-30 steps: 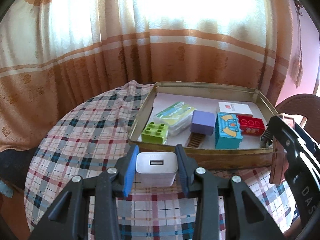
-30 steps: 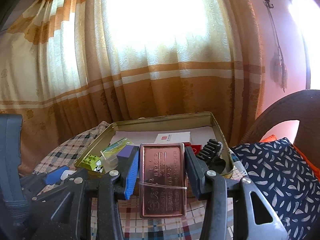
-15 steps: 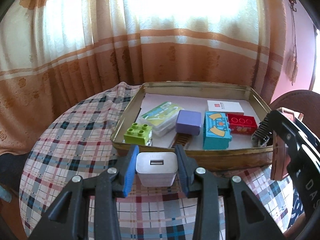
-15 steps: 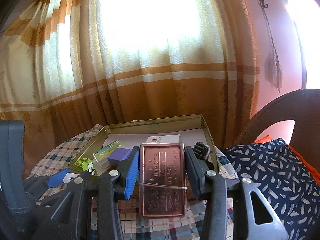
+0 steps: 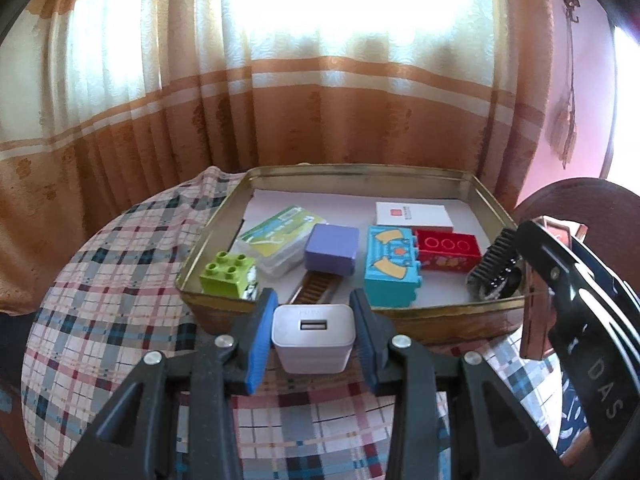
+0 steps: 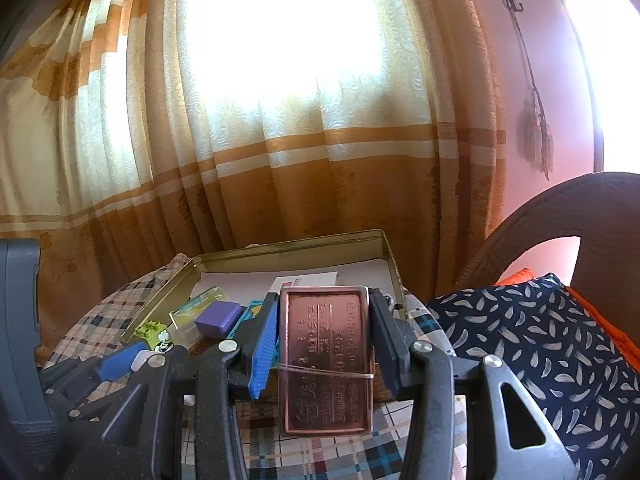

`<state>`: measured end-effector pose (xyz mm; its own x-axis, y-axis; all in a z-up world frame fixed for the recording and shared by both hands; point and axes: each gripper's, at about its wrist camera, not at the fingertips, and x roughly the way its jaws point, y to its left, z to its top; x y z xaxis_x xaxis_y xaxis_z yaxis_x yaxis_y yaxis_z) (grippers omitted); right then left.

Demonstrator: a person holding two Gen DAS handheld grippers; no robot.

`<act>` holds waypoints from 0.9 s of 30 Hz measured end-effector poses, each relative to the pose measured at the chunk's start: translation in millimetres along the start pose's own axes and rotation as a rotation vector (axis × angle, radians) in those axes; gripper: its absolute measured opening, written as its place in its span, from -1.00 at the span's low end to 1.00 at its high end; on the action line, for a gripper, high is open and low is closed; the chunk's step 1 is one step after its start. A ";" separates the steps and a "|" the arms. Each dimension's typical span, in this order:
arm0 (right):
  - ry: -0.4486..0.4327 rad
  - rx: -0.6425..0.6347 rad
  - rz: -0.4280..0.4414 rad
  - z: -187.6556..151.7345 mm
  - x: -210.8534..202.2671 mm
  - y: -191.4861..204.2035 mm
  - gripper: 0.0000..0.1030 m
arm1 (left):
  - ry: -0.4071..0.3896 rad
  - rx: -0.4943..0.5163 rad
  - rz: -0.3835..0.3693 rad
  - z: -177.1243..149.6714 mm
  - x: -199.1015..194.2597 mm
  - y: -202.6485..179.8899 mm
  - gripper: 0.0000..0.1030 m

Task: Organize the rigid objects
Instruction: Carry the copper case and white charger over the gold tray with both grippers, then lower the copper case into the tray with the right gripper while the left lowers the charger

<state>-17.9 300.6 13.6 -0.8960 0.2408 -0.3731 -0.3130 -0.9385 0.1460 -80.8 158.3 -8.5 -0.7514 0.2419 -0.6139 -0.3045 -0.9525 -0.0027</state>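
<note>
Left wrist view shows the worktop (image 5: 104, 280) under its plaid cloth, and on it the gold tin tray (image 5: 360, 170) that I am filling, just beyond my two loads. Most of the sorting looks done: inside the tray lie a clear card case (image 5: 276, 236) at the left, a teal block (image 5: 392, 266) in the middle, a red brick (image 5: 446, 248) right of it, a white box (image 5: 414, 214) at the far side, a purple box (image 5: 332, 248), a black comb (image 5: 496, 268) at the right wall, a green brick (image 5: 228, 276) in the near left corner and a brown comb (image 5: 316, 290) partly hidden under the purple box. What is left, I judge, are the two pieces I carry. My right gripper (image 6: 322, 344) is clamped on the copper tin (image 6: 326, 360), held above the near rim on the right. My left gripper (image 5: 314, 334) is closed on the white USB charger (image 5: 314, 336), held short of the near rim, port facing up toward the camera.
</note>
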 end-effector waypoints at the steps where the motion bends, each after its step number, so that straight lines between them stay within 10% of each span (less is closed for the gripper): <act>1: -0.002 -0.001 -0.003 0.6 -0.1 -0.6 -0.08 | 0.000 0.000 -0.005 0.6 -0.3 -1.0 -0.29; 27: -0.036 0.009 -0.013 33.5 27.1 -13.4 -0.09 | -0.077 -0.051 -0.174 37.4 9.2 3.2 -0.29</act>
<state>-48.6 328.1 32.2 -0.9025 0.2625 -0.3415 -0.3278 -0.9328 0.1494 -110.6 164.4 15.4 -0.7328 0.4156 -0.5387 -0.4054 -0.9026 -0.1448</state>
